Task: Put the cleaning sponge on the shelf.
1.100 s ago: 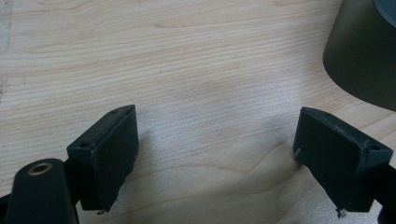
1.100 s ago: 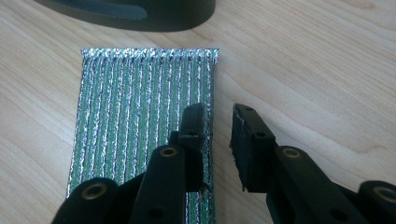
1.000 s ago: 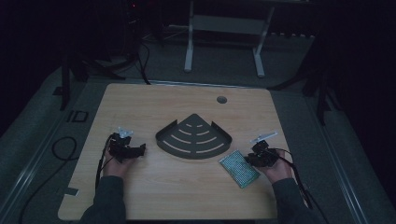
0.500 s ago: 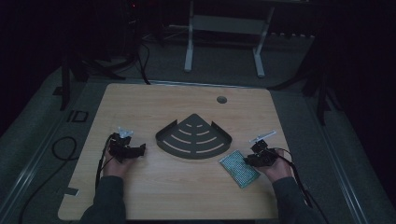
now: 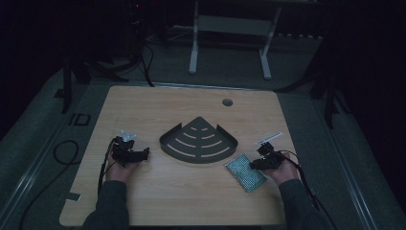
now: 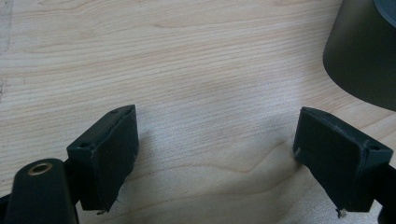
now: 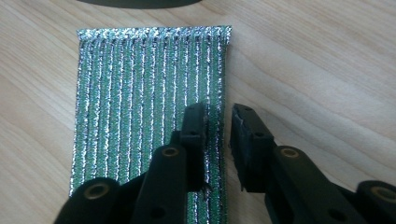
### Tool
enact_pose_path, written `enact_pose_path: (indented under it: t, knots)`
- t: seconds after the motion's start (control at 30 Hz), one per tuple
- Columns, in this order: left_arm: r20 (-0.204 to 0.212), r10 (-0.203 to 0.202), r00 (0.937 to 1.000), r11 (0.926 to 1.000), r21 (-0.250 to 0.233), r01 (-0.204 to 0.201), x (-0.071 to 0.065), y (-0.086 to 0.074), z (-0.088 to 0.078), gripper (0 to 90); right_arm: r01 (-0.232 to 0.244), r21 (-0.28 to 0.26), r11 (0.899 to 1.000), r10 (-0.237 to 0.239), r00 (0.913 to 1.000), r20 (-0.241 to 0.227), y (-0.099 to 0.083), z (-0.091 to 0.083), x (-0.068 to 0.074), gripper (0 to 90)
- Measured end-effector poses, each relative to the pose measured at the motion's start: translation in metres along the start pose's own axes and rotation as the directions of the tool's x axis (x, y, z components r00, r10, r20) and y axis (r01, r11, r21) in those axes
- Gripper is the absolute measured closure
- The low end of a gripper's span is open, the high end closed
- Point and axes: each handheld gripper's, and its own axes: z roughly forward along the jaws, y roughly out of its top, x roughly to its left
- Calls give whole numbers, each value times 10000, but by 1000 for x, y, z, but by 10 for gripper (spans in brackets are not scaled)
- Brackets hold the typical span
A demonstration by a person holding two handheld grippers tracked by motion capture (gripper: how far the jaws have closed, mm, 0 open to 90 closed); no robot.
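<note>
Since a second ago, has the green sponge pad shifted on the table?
No. The green sponge pad lies in the same place, just off the right corner of the dark fan-shaped tray, with the right claw at its edge.

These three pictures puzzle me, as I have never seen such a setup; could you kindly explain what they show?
A person sits at a wooden table with a hand-held two-jaw tool in each hand. The dim picture looks down from above. The other two come from cameras riding on the tools, looking along their black jaws. The left gripper is open over bare wood, holding nothing. The right gripper has been closing at the edge of a glittery green ribbed pad, one jaw over it and one beside it; a small gap remains. A dark fan-shaped tray lies between the hands.
</note>
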Motion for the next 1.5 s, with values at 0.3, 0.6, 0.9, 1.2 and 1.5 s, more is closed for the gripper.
enact_pose_path:
  t: [0.3, 0.6, 0.9, 1.2, 1.5]
  knots:
    - [0, 0, 10000, 10000, -1, 0, 0, 0, 0, 145, -481, 252, 9985, 503, 9939, -983, 2, 2, -13, 791]
    - [-3, 1, 10000, 10000, -2, -1, 0, 0, 0, 145, -427, 694, 9967, 507, 9918, -1176, 8, 3, -16, 833]
    - [1, -2, 10000, 10000, -3, 2, 0, 0, 0, 145, 117, 1325, 9911, 7, 9957, -931, 18, 2, -10, 890]
    - [1, -2, 10000, 10000, -3, 2, 0, 0, 0, 146, 704, 1728, 9824, -629, 9968, -483, 25, -3, -3, 896]
    - [2, -3, 10000, 10000, -2, 3, 0, 0, 0, 145, 964, 1676, 9811, -946, 9953, -190, 31, -18, -1, 896]
